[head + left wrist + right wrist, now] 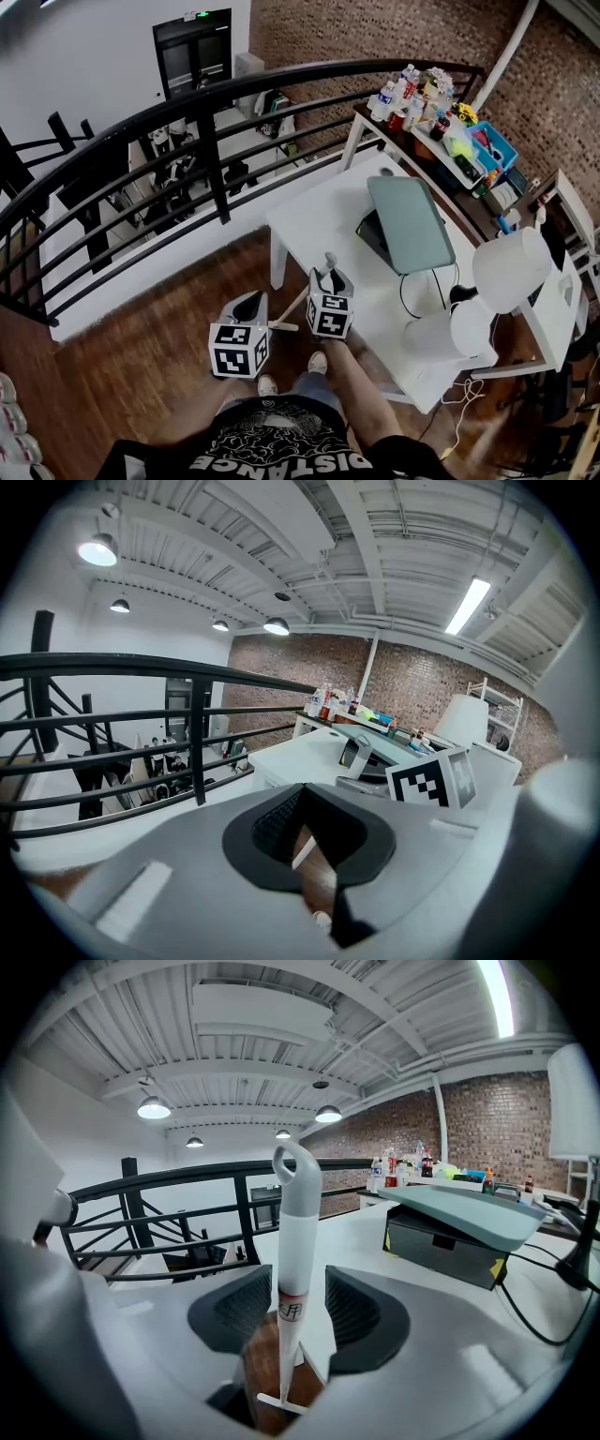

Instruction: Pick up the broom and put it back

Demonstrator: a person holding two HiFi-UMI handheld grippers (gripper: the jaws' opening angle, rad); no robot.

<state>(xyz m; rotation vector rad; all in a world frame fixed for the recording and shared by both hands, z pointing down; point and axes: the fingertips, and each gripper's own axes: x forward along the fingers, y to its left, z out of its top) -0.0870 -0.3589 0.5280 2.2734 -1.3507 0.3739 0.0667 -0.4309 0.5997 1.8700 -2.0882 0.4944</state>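
Two-handed, low beside table [319,216]: right claw [291,1312] grasping upright broom handle [298,1232]; left claw [305,834] released, empty.

Brick wall [375,28], black railing [211,159], wooden floor [141,356]

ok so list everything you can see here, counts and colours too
broom: one, white handle, upright between the right gripper's jaws
table: one, white, in front of the person
box: one, dark with a grey-green lid, on the table
lamp shades: two, white, at the table's right end
railing: one, black, curving past the table
bottles: several, mixed colours, on a shelf by the brick wall
bin: one, blue, same shelf
floor: brown wood
left gripper: one, grey, jaws apart, empty
right gripper: one, grey, closed on the broom
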